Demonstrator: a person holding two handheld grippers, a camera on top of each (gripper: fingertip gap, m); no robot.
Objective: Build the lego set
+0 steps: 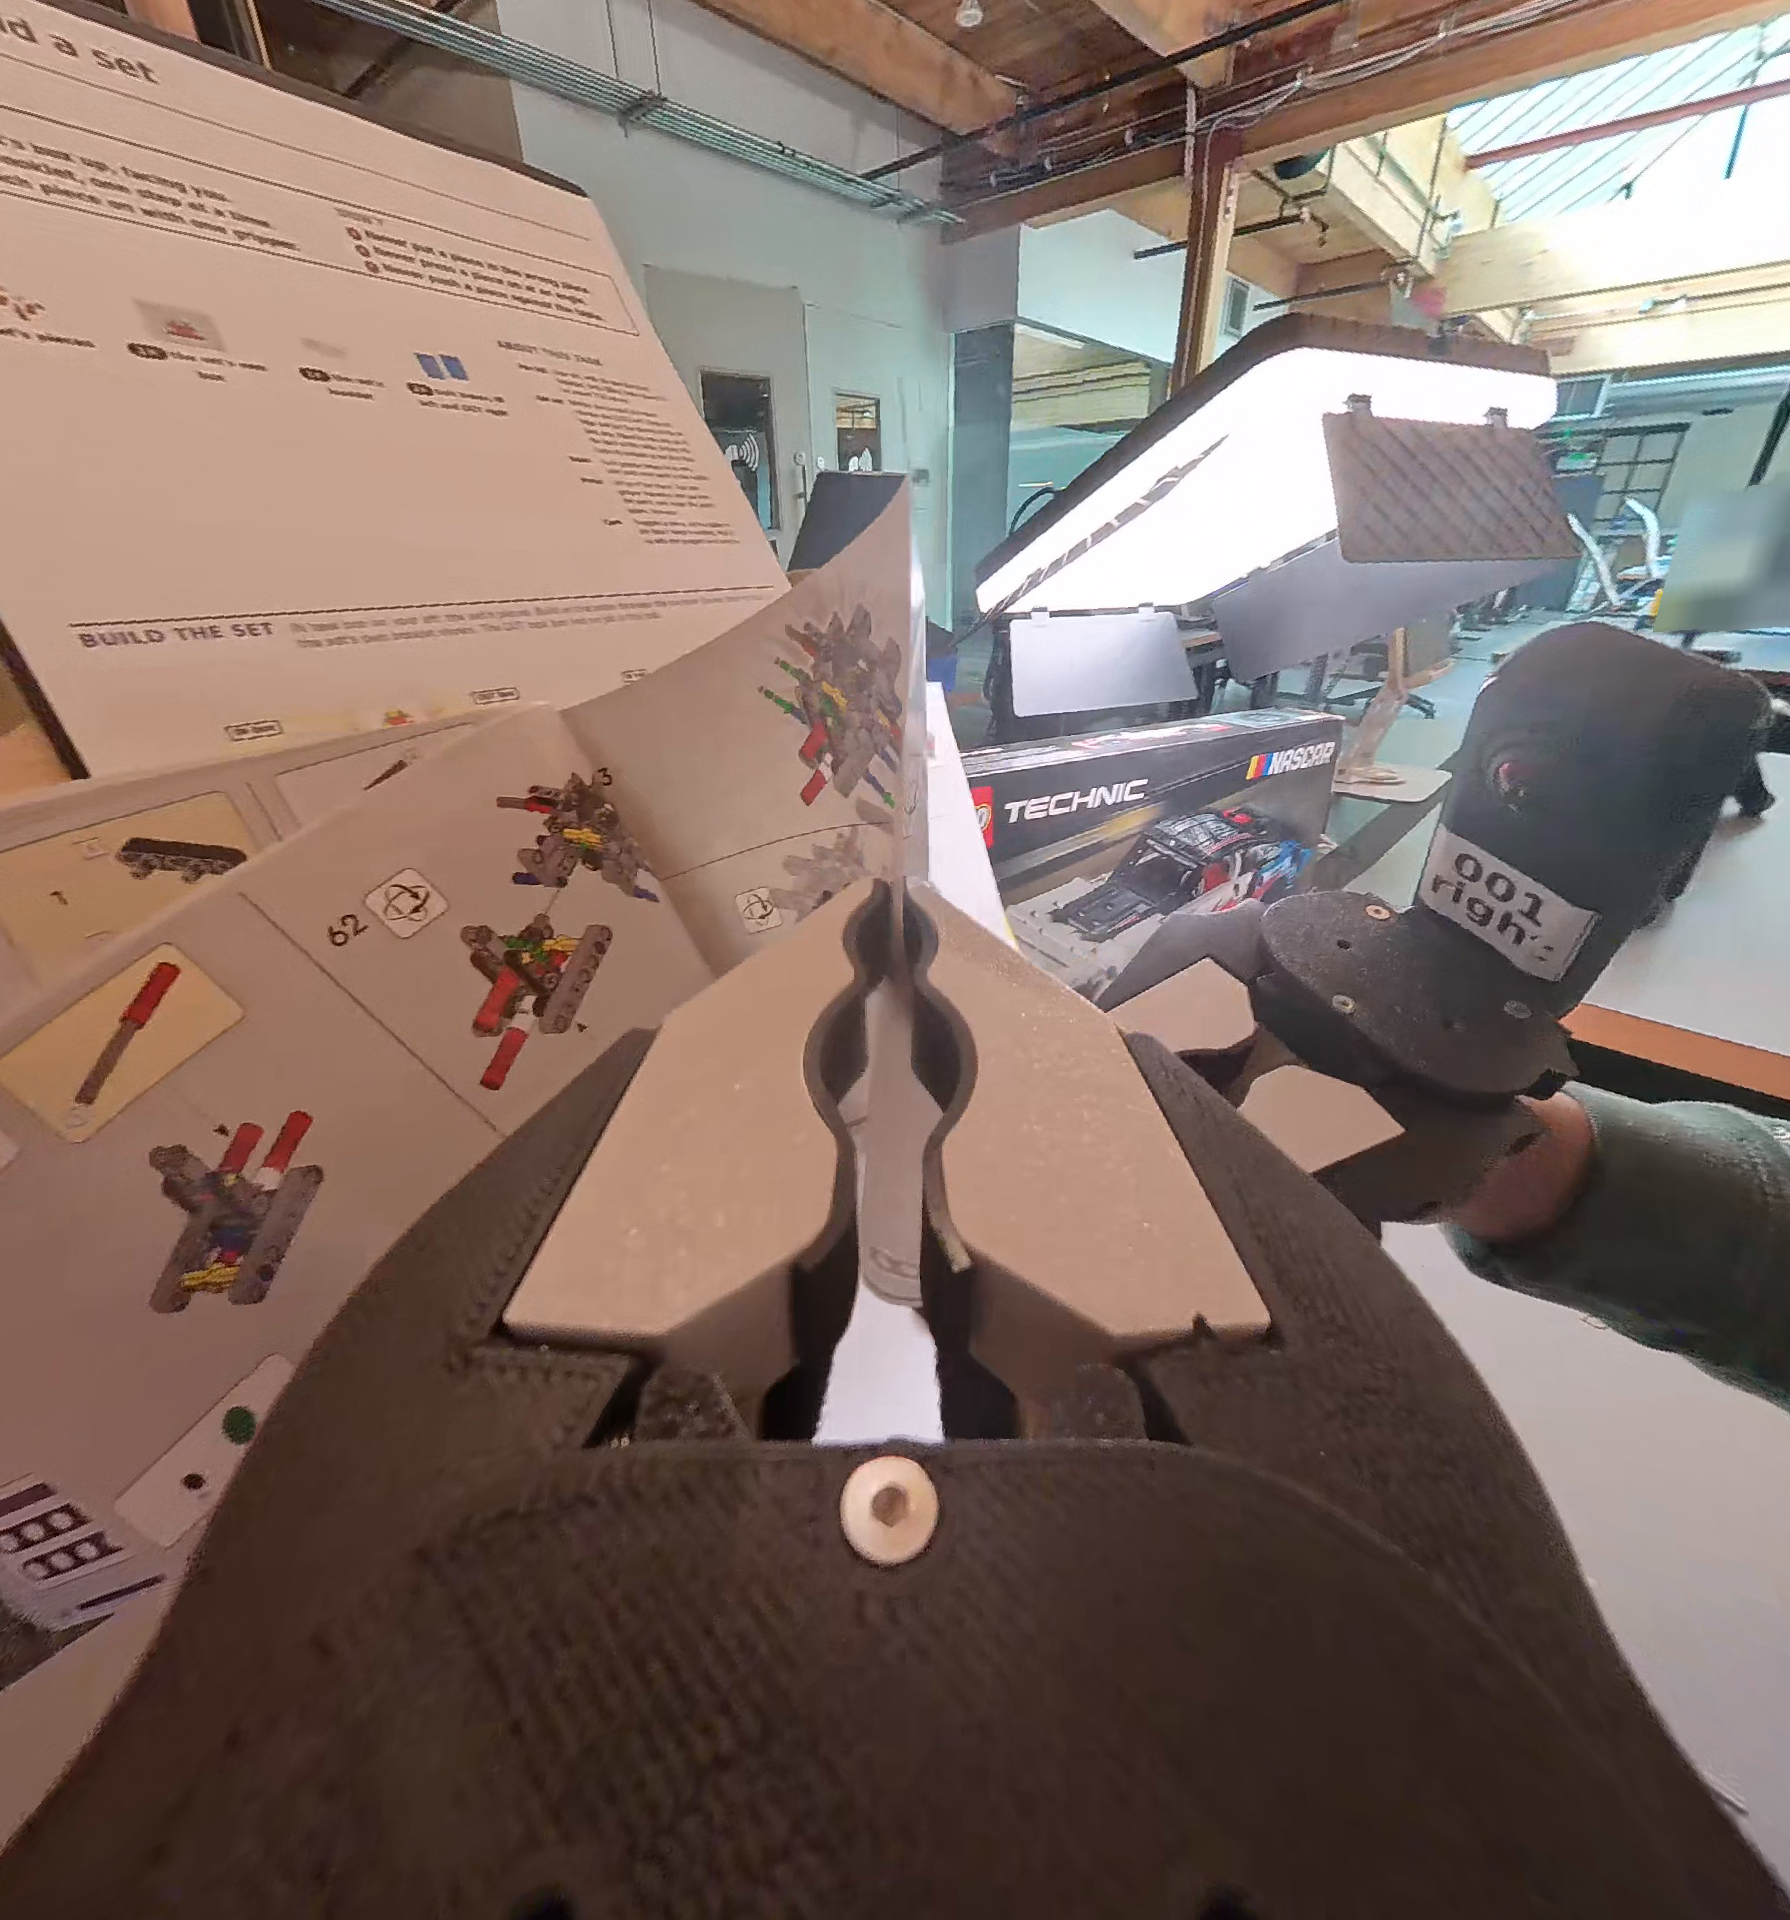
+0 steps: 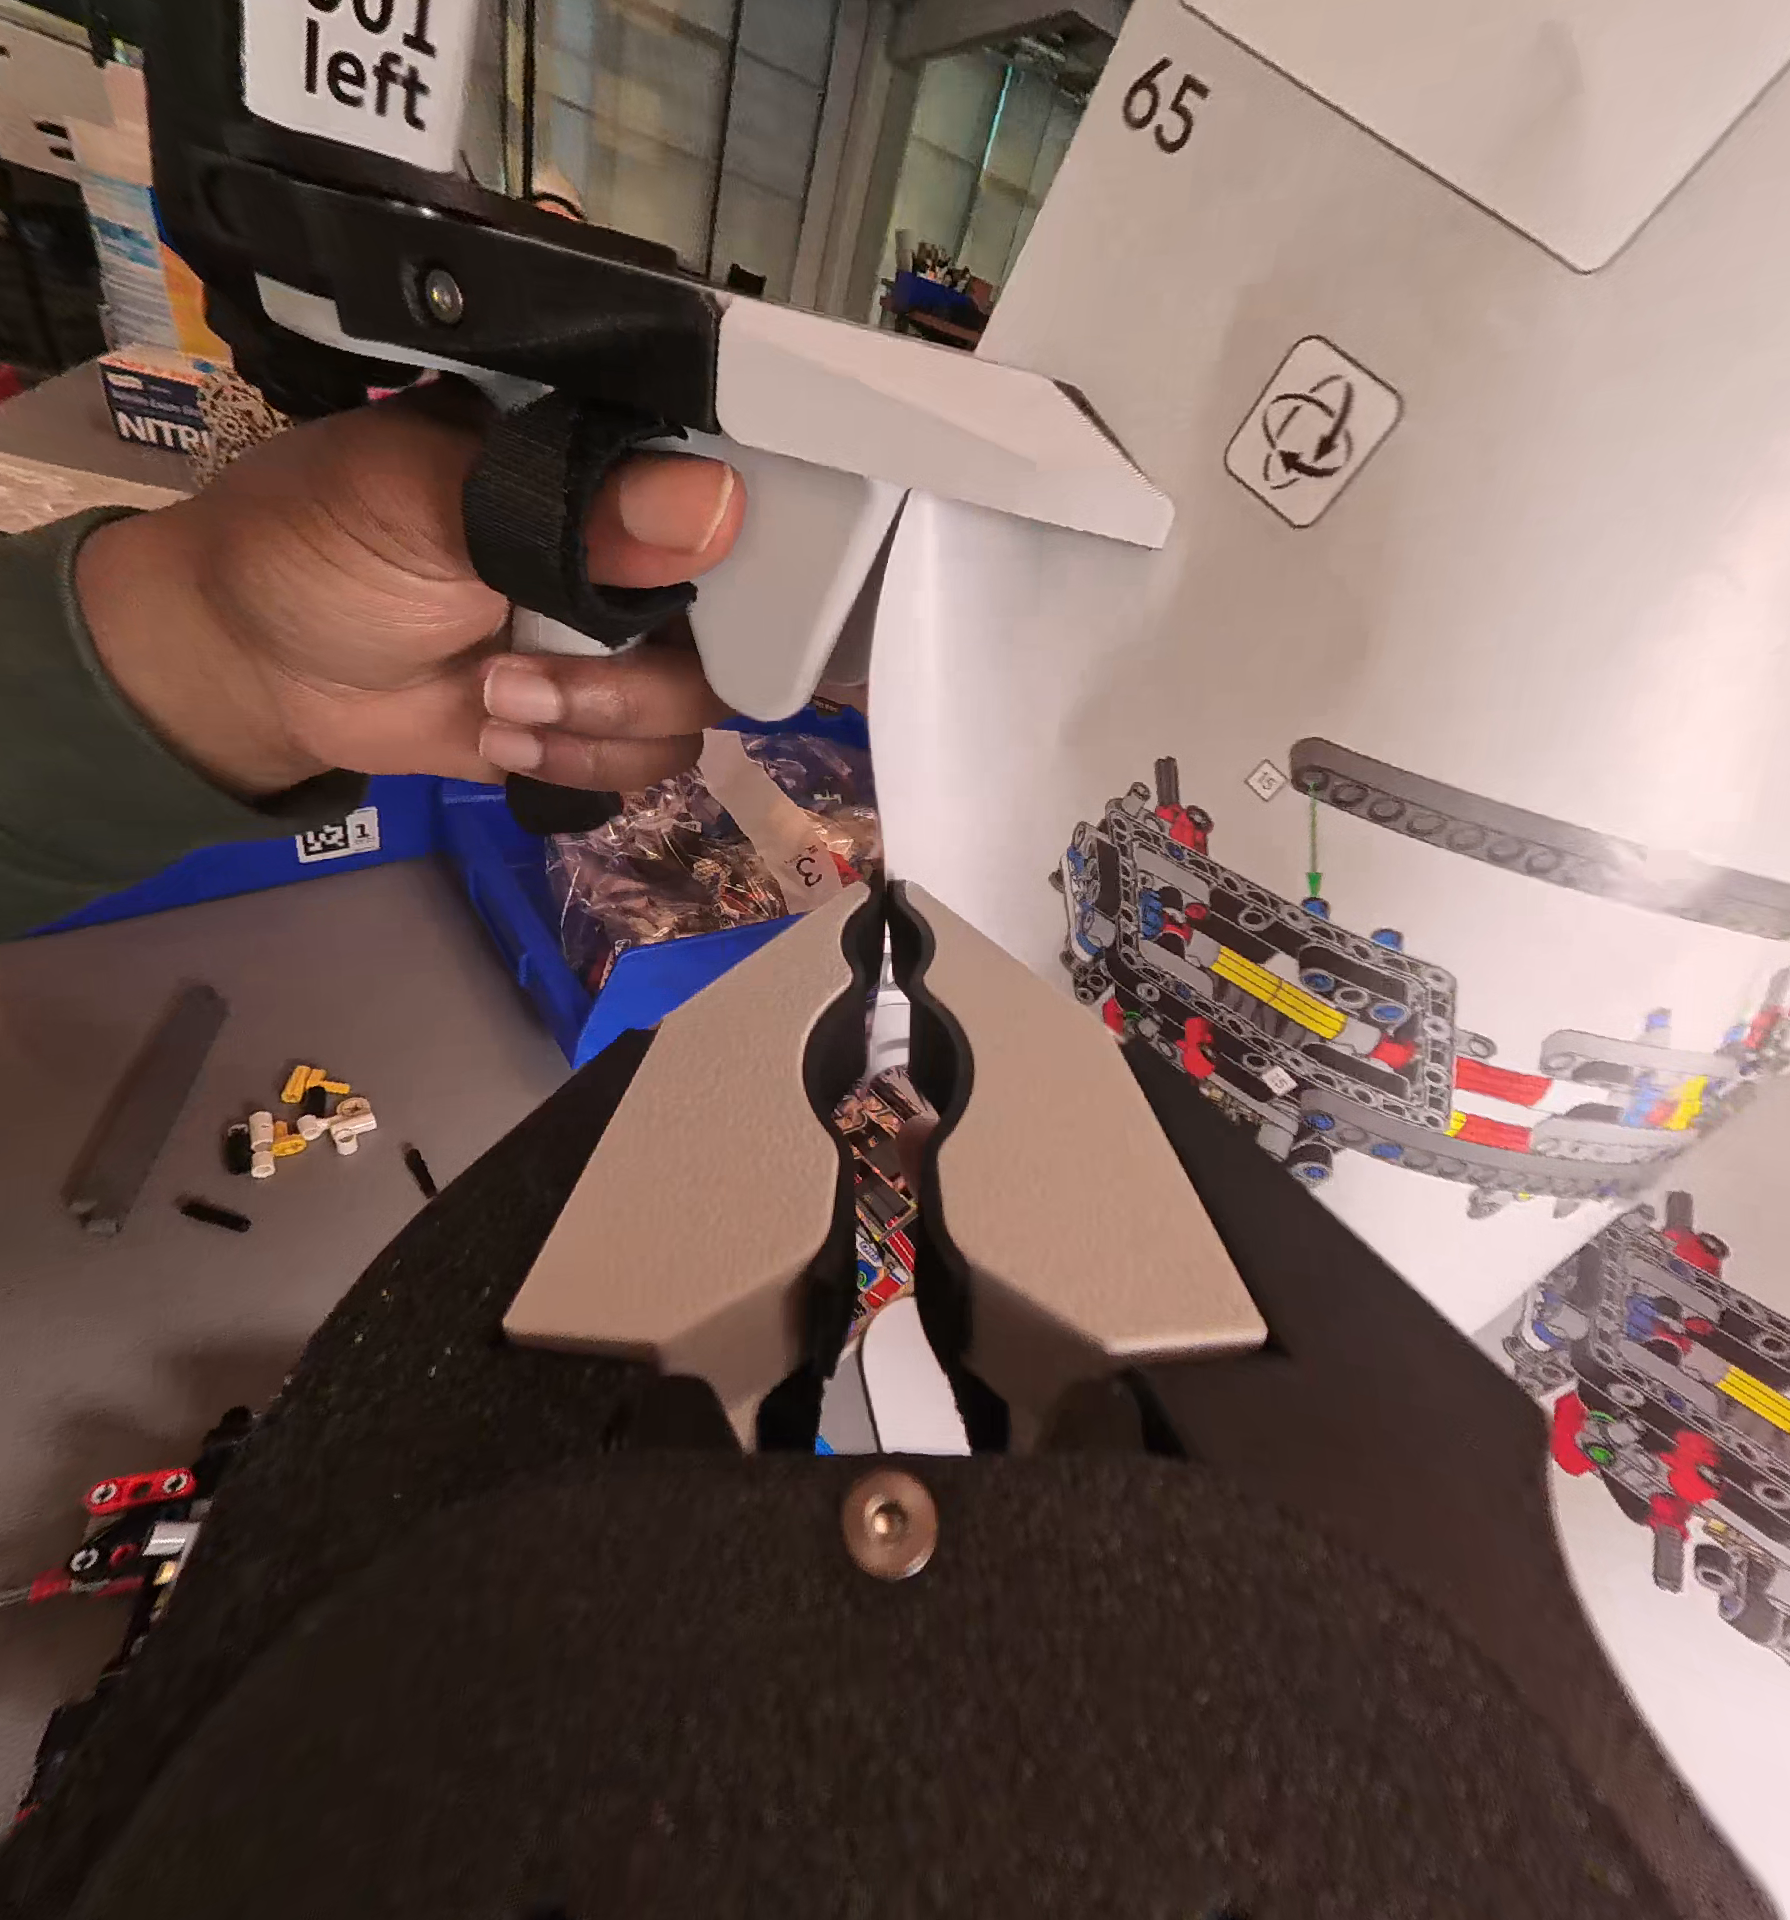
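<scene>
The set's instruction booklet [image 1: 351, 987] lies open at the left of the left wrist view. One of its pages [image 1: 849, 665] stands up on edge. My left gripper [image 1: 896, 904] is shut on that page, which runs between the pads. In the right wrist view my right gripper [image 2: 886, 899] is shut on the same page [image 2: 1390, 623], whose edge enters between the fingertips. The left gripper [image 2: 974, 457] shows above it, clamped on the page higher up. The right gripper [image 1: 1390, 987] also shows in the left wrist view, held by a hand.
A printed task sheet [image 1: 299, 364] stands behind the booklet and the set's box [image 1: 1151, 821] behind the page. A blue bin [image 2: 600, 977] holds bags of parts [image 2: 683, 862]. Small loose pieces [image 2: 299, 1122], a long grey beam [image 2: 143, 1101] and a partial assembly [image 2: 132, 1527] lie on the grey table [image 2: 143, 1299]. Across from one pair of fingers to the other is roughly 7 cm. To reach the partial assembly [image 2: 132, 1527] in a straight line is about 30 cm for my right fingers, about 35 cm for my left.
</scene>
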